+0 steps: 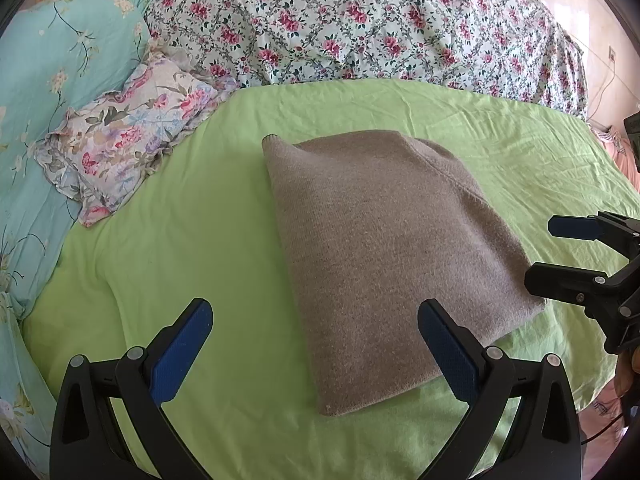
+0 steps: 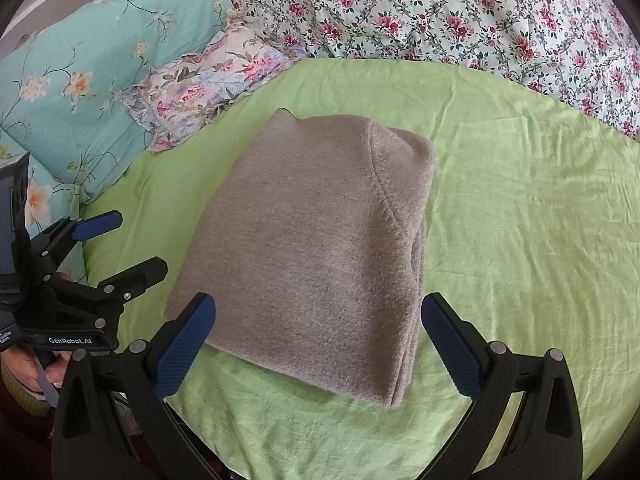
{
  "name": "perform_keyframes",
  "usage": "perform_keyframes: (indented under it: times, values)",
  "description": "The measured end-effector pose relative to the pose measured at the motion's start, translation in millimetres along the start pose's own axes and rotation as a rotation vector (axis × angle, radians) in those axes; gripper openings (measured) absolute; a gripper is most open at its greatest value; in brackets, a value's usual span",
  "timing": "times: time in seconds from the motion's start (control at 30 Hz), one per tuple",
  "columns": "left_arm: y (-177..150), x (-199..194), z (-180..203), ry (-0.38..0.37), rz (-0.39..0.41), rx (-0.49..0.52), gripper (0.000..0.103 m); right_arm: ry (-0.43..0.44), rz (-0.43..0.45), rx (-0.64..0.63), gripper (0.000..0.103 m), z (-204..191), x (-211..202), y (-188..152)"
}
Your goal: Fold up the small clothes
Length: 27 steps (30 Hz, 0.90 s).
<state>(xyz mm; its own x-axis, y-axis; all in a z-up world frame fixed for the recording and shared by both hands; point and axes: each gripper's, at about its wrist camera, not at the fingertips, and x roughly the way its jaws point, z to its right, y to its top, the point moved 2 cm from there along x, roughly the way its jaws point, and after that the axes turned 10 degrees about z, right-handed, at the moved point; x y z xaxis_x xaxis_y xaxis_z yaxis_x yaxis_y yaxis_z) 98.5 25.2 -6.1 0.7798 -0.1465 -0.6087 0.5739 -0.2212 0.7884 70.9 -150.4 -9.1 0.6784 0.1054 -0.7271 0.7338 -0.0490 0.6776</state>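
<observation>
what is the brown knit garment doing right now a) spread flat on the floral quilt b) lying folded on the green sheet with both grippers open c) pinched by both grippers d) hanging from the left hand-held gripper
b: the brown knit garment lies folded on the green sheet, with the left hand-held gripper and right hand-held gripper both open and empty.

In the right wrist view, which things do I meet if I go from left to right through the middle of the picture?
Turquoise floral quilt → left gripper → folded grey-brown sweater → bare green sheet.
</observation>
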Motion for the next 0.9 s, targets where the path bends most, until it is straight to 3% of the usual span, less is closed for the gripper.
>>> perform_keyframes:
  times: [0.9]
  values:
    - [18,10,-5,0.012,0.031,0.012,0.103,-0.001,0.010,-0.017,0.102,15,15,19]
